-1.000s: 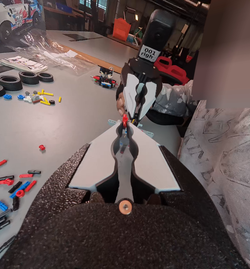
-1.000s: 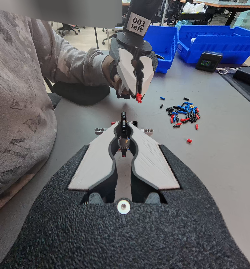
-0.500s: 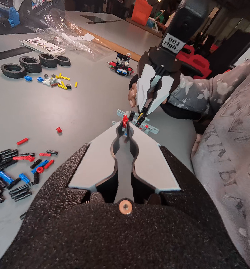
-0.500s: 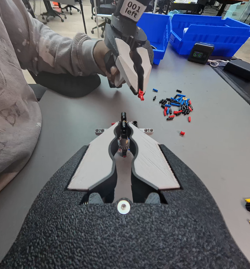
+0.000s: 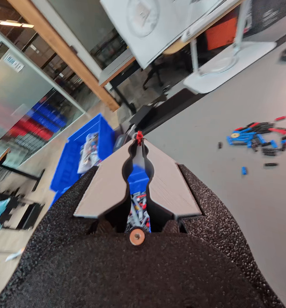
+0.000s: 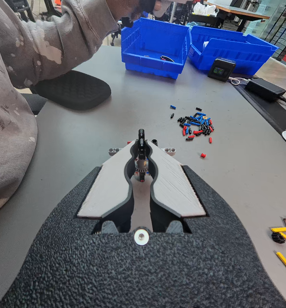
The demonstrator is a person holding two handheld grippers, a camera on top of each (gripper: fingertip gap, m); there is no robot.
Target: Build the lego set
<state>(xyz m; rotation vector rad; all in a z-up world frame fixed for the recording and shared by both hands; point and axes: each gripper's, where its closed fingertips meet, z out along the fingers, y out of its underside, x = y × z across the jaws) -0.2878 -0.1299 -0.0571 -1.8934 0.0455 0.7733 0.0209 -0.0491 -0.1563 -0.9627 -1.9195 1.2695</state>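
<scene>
My left gripper pinched a small red pin at frame centre, tilted and blurred; a slip could have dropped it. My right gripper clamped the lego assembly mid-frame on the table.

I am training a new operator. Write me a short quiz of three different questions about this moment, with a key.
1. True or false: the left gripper is empty.
2. What does the right gripper hold? A) yellow axle B) small assembly C) tyre
3. Fill in: the loose red bush lies on the ____, apart from the pin pile.

Key: 1 false, it pinches a red pin; 2 B; 3 table.
</scene>
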